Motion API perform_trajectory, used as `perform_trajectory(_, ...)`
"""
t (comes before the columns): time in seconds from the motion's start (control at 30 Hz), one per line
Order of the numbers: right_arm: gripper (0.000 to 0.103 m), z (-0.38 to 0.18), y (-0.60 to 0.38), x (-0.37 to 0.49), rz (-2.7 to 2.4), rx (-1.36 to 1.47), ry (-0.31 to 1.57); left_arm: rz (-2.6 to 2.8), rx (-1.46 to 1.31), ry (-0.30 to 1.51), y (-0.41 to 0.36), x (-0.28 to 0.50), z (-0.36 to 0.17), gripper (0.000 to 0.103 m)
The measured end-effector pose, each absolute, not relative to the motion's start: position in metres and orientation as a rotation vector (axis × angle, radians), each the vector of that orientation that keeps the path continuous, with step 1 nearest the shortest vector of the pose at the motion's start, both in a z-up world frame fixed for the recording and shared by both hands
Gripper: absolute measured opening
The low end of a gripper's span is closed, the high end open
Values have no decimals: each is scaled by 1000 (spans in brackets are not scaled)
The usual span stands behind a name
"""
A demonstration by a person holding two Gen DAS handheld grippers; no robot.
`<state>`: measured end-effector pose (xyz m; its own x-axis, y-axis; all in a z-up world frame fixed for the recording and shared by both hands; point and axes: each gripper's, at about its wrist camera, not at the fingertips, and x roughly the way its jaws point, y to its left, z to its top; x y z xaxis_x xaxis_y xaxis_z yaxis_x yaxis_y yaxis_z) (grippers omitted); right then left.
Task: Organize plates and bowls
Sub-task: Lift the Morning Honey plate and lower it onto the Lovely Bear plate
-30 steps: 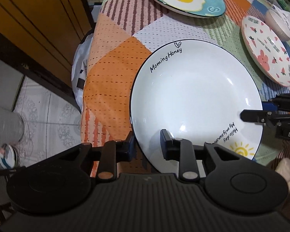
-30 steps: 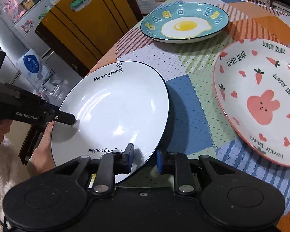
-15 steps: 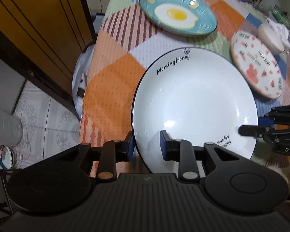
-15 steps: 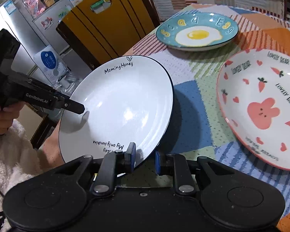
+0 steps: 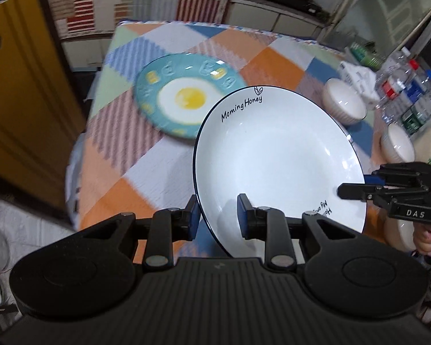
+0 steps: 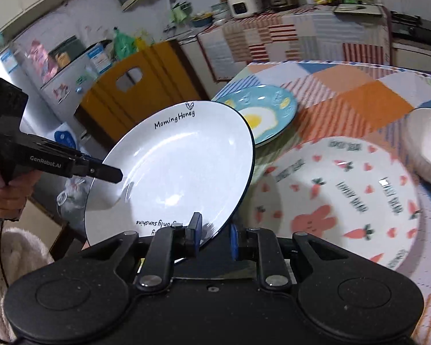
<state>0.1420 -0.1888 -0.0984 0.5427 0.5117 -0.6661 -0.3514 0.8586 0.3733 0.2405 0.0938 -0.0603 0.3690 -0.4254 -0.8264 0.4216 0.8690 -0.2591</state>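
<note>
Clamping the white plate [image 5: 275, 155] by its rim, each hand-held gripper [image 5: 217, 214] [image 6: 213, 234] holds it tilted.

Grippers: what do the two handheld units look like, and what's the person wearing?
Both are matte black pistol-style units. The left gripper has blue-padded fingers and "GenRobot.AI" in white on its side. The right gripper shows "DAS" lettering. A black cable hangs below the left one, beside a fluffy cream sleeve.
</note>
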Motion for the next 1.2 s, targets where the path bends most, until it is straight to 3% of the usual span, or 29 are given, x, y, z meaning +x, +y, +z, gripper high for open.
perform_trajectory(0.6, 24, -108, -296, 146, 247, 215, 900, -722, 92, 1169, -45, 285, -109, 24)
perform_trajectory(1.2, 25, -129, -310, 158, 144, 238, 1022, -753, 167, 1253, -67, 271, -130, 25)
